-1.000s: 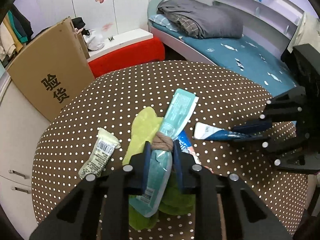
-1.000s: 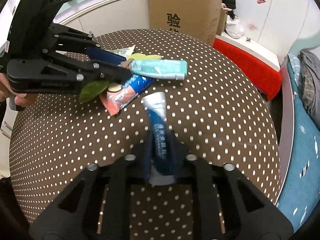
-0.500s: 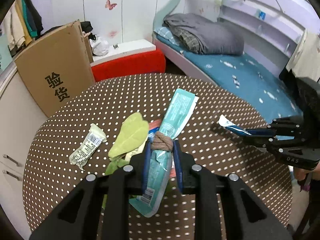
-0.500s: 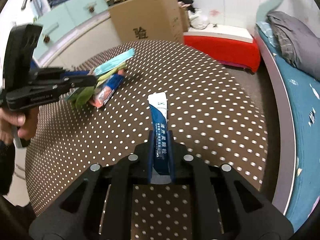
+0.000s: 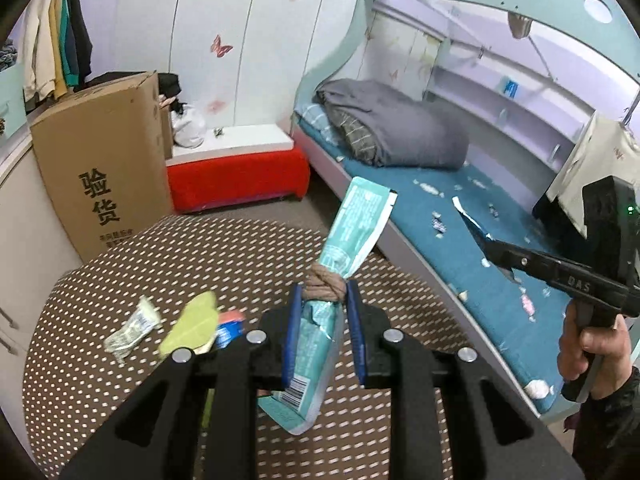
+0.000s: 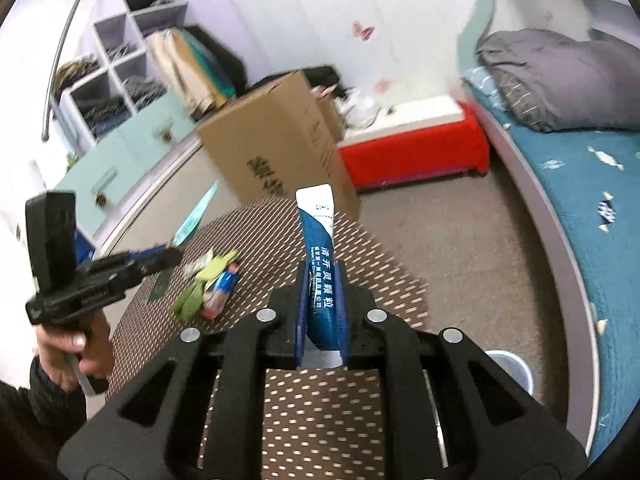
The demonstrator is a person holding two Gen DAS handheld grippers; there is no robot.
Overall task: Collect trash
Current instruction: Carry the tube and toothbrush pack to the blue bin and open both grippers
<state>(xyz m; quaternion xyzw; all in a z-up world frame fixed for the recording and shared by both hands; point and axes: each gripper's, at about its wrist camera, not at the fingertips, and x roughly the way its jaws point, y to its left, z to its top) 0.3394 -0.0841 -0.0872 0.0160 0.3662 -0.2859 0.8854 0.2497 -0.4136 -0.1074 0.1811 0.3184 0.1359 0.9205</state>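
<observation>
My left gripper (image 5: 322,292) is shut on a teal wrapper (image 5: 352,232) with a brown band around its middle, lifted above the brown dotted table (image 5: 224,248). My right gripper (image 6: 322,272) is shut on a blue and white sachet (image 6: 320,232), also raised off the table. In the left wrist view the right gripper (image 5: 490,250) shows at the right with the sachet (image 5: 468,220) sticking out. In the right wrist view the left gripper (image 6: 172,256) is at the left with the teal wrapper (image 6: 196,220). Left on the table: a green leaf-like piece (image 5: 192,324), a white wrapper (image 5: 132,328), a red and blue packet (image 6: 220,292).
A cardboard box (image 5: 100,168) stands behind the table. A red bench (image 5: 236,172) and a bed with a blue sheet (image 5: 500,240) and grey blanket lie beyond. A white bin (image 6: 512,368) sits on the floor at the lower right of the right wrist view.
Both grippers have risen from the table with their pieces; the right one has swung away over the table edge and rolled. The leaf and packets stayed on the table.
</observation>
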